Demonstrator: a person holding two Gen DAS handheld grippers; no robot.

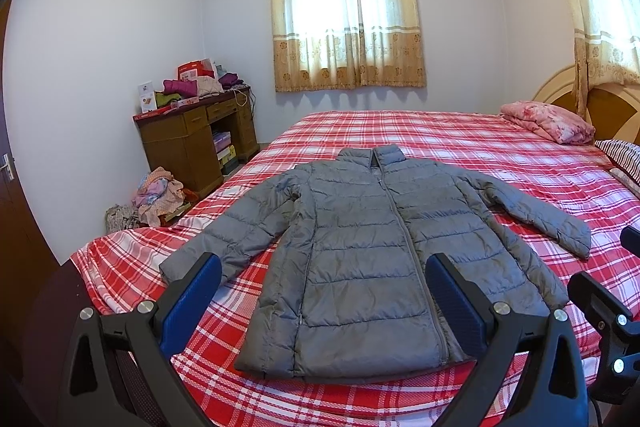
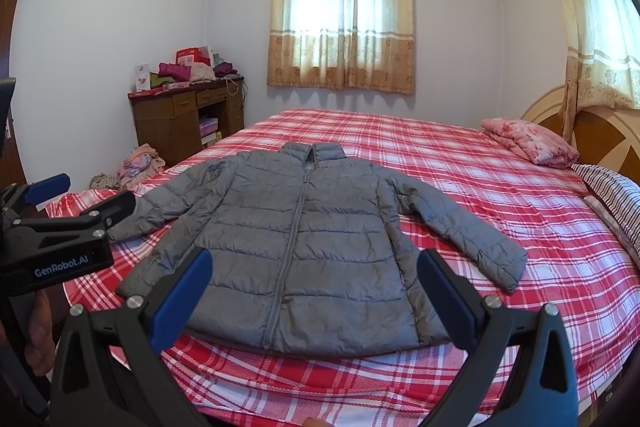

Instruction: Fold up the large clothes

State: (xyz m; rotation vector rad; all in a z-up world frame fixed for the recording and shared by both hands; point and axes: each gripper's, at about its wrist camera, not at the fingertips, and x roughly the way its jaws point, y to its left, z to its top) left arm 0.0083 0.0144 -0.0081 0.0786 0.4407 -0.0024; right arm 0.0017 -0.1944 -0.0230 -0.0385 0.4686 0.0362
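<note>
A grey quilted puffer jacket (image 1: pixel 360 247) lies flat and zipped, front up, on the red plaid bed (image 1: pixel 460 139), collar away from me, both sleeves spread out. It also shows in the right wrist view (image 2: pixel 288 239). My left gripper (image 1: pixel 324 267) is open and empty, held above the jacket's hem near the bed's front edge. My right gripper (image 2: pixel 314 263) is open and empty, also held over the hem. The left gripper shows at the left of the right wrist view (image 2: pixel 80 203), beside the jacket's left sleeve cuff.
A folded pink quilt (image 1: pixel 548 121) and a striped pillow (image 1: pixel 624 159) lie by the headboard at the right. A wooden desk (image 1: pixel 192 139) piled with clothes stands at the back left, with clothes on the floor (image 1: pixel 156 195) beside it.
</note>
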